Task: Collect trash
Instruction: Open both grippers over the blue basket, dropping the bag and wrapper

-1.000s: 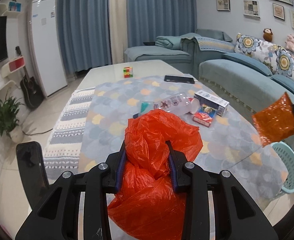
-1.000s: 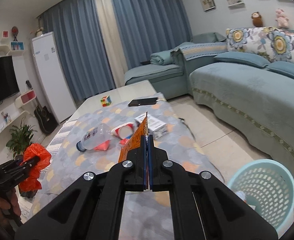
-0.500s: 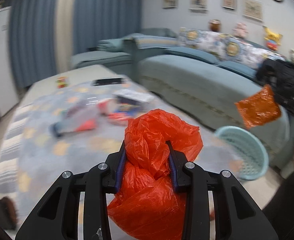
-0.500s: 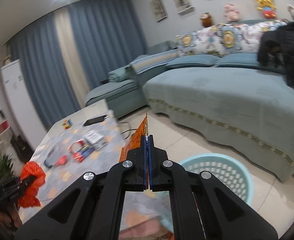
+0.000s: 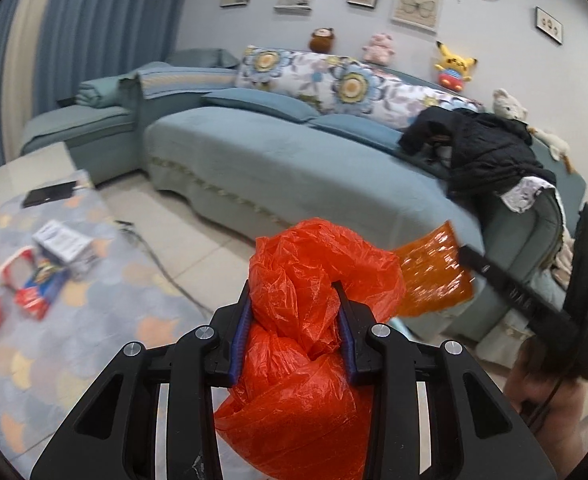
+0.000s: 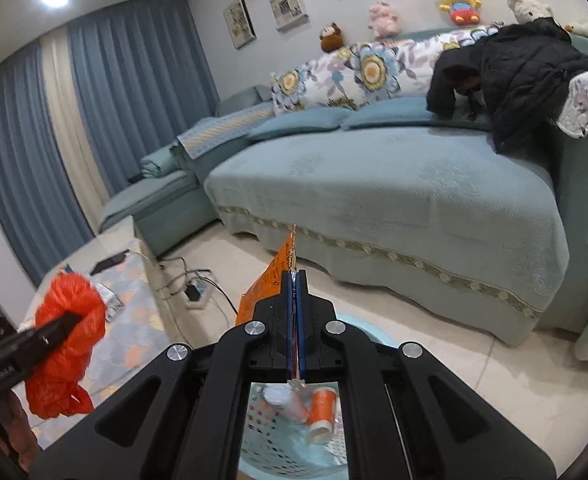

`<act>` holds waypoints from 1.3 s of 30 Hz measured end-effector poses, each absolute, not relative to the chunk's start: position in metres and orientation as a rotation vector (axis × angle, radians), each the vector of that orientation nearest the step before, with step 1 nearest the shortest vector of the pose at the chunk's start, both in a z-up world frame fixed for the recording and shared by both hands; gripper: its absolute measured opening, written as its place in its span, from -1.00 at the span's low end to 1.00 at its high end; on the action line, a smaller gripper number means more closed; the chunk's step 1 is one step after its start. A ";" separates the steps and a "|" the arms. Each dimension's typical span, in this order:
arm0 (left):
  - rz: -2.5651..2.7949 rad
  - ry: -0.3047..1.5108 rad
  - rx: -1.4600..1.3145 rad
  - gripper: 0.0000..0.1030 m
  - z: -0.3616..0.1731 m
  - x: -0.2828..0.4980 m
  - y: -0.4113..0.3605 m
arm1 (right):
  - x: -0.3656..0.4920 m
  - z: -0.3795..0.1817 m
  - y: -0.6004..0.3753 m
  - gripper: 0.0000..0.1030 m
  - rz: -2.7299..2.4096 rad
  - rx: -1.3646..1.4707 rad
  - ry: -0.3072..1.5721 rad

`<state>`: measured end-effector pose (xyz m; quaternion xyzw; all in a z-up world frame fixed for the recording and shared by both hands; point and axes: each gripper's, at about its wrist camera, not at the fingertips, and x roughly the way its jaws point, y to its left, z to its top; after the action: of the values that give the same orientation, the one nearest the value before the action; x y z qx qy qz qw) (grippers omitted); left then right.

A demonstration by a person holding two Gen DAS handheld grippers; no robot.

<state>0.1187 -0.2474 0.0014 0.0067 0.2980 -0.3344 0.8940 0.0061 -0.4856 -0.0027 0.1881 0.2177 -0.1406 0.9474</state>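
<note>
A crumpled red bag (image 5: 313, 320) is pinched in the left gripper (image 5: 294, 312), an orange wrapper (image 6: 272, 284) clamped flat in the right gripper (image 6: 295, 320) above the basket (image 6: 282, 452). Some trash is already binned; boxes (image 5: 54, 256) are left on the worktop (image 5: 94, 320).

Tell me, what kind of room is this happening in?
It looks like a home living room: a long blue sofa with floral cushions, plush toys lined along its back, framed pictures on the wall, and full-length blue curtains.
</note>
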 end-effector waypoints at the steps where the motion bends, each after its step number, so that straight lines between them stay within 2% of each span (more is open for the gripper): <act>1: -0.702 0.620 0.019 -0.34 0.001 0.119 -0.253 | 0.009 -0.009 -0.491 -0.99 -0.283 0.398 0.476; 4: -0.735 0.645 0.024 -0.31 -0.003 0.125 -0.270 | 0.020 -0.026 -0.498 -0.98 -0.303 0.428 0.570; 6: -0.771 0.688 0.018 -0.12 -0.010 0.130 -0.276 | 0.025 -0.037 -0.505 -0.97 -0.321 0.460 0.627; 8: -0.773 0.721 0.058 0.19 -0.020 0.132 -0.280 | 0.023 -0.045 -0.512 -0.97 -0.321 0.506 0.644; 9: -0.758 0.714 0.099 0.23 -0.025 0.131 -0.279 | 0.022 -0.048 -0.516 -0.97 -0.321 0.536 0.648; 13: -0.705 0.750 0.141 0.26 -0.041 0.134 -0.258 | 0.020 -0.052 -0.519 -0.96 -0.299 0.590 0.638; 16: -0.672 0.778 0.112 0.27 -0.048 0.139 -0.228 | 0.024 -0.055 -0.517 -0.80 -0.288 0.606 0.647; 17: -0.655 0.780 0.117 0.27 -0.050 0.139 -0.217 | 0.025 -0.055 -0.517 -0.58 -0.293 0.607 0.648; 18: -0.641 0.779 0.122 0.27 -0.051 0.139 -0.210 | 0.025 -0.054 -0.517 -0.17 -0.294 0.611 0.645; 20: -0.603 0.782 0.135 0.27 -0.055 0.136 -0.186 | 0.022 -0.054 -0.518 0.33 -0.289 0.646 0.606; 30: -0.236 0.717 0.270 0.27 -0.063 0.134 -0.072 | 0.035 -0.064 -0.500 0.35 -0.183 0.760 0.636; 39: 0.137 0.620 0.427 0.31 -0.050 0.203 -0.001 | 0.066 -0.050 -0.435 0.35 -0.059 0.699 0.671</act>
<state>0.2032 -0.0009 -0.0505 0.2084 0.3027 0.0667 0.9276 0.0659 -0.4348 -0.0502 0.3360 0.3223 -0.0286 0.8845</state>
